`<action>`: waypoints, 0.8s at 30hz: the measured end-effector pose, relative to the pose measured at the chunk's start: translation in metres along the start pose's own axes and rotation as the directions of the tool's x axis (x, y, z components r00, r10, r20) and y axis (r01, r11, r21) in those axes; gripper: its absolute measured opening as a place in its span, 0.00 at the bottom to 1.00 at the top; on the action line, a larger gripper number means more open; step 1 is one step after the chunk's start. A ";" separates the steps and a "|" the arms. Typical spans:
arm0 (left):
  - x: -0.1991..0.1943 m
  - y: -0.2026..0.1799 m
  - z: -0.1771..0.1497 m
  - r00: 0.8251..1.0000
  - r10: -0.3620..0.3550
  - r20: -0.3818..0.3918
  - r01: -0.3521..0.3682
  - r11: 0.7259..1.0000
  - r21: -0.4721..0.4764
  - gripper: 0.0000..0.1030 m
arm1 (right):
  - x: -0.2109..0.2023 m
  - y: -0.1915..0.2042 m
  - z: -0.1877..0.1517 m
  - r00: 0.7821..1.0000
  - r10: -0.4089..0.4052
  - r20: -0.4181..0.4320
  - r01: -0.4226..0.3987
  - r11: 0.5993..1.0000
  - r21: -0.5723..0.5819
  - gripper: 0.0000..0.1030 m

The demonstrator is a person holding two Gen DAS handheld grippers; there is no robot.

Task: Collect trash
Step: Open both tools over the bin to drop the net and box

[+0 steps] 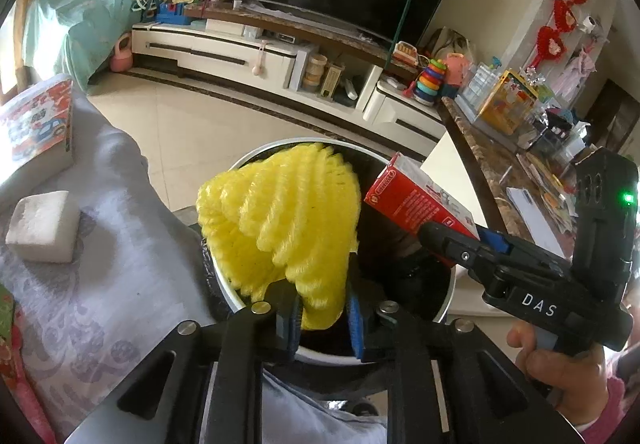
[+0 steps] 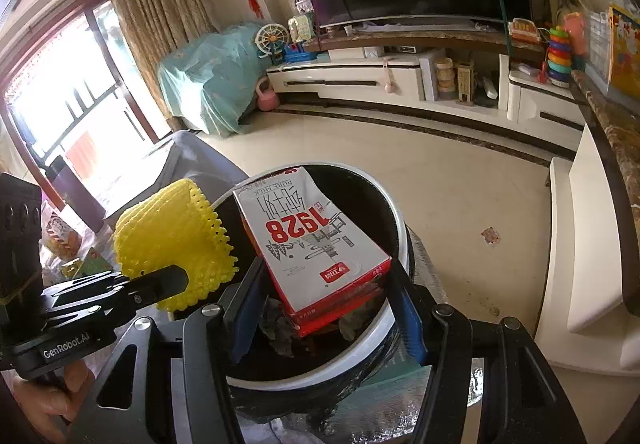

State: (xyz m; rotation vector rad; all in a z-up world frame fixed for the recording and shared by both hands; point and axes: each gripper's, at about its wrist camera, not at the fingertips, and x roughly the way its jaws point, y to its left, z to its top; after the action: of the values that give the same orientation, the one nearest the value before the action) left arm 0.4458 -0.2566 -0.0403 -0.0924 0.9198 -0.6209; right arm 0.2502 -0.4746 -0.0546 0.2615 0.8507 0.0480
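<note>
A round trash bin (image 1: pixel 448 298) with a white rim and a black liner stands on the floor below both grippers. My left gripper (image 1: pixel 324 320) has a yellow foam fruit net (image 1: pixel 280 219) pinched by its lower end between the blue pads and holds it over the bin's left half. From the right wrist view, this net (image 2: pixel 168 228) hangs at the bin's left rim (image 2: pixel 404 244). My right gripper (image 2: pixel 328 276) is shut on a red and white milk carton (image 2: pixel 308 236), tilted above the bin's opening. The carton (image 1: pixel 416 195) shows at the right in the left wrist view.
A grey patterned cloth (image 1: pixel 120 244) at the left carries a white block (image 1: pixel 42 226) and a picture book (image 1: pixel 36 123). A marble-topped counter (image 1: pixel 480 147) crowded with toys runs along the right. A TV stand (image 2: pixel 360 79) is beyond the tiled floor, where a paper scrap (image 2: pixel 490 235) lies.
</note>
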 end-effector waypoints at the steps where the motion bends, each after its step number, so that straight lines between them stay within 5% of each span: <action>1: 0.000 0.001 0.001 1.000 0.002 -0.003 -0.002 1.000 -0.002 0.23 | 0.001 -0.001 0.000 1.000 0.000 -0.005 0.000 1.000 -0.001 0.58; 5: -0.001 0.002 0.001 1.000 0.014 0.005 -0.014 1.000 -0.012 0.51 | 0.003 0.001 0.003 1.000 0.000 -0.008 0.000 1.000 -0.005 0.59; 14: -0.034 0.004 -0.029 0.998 0.042 0.056 -0.039 0.998 -0.052 0.59 | -0.011 -0.002 -0.003 0.999 0.017 0.028 -0.017 0.999 0.034 0.67; 20: -0.072 0.012 -0.077 0.994 0.054 0.091 -0.047 0.996 -0.078 0.64 | -0.029 0.015 -0.018 0.996 0.063 0.061 -0.065 0.997 0.045 0.83; 24: -0.100 0.021 -0.114 0.990 0.096 0.105 -0.083 0.989 -0.122 0.64 | -0.037 0.034 -0.032 0.992 0.099 0.073 -0.102 0.994 0.042 0.84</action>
State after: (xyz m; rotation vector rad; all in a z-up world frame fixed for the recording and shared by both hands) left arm 0.3236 -0.1642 -0.0459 -0.1876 0.8474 -0.4734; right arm 0.2044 -0.4401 -0.0389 0.3470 0.7685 0.1130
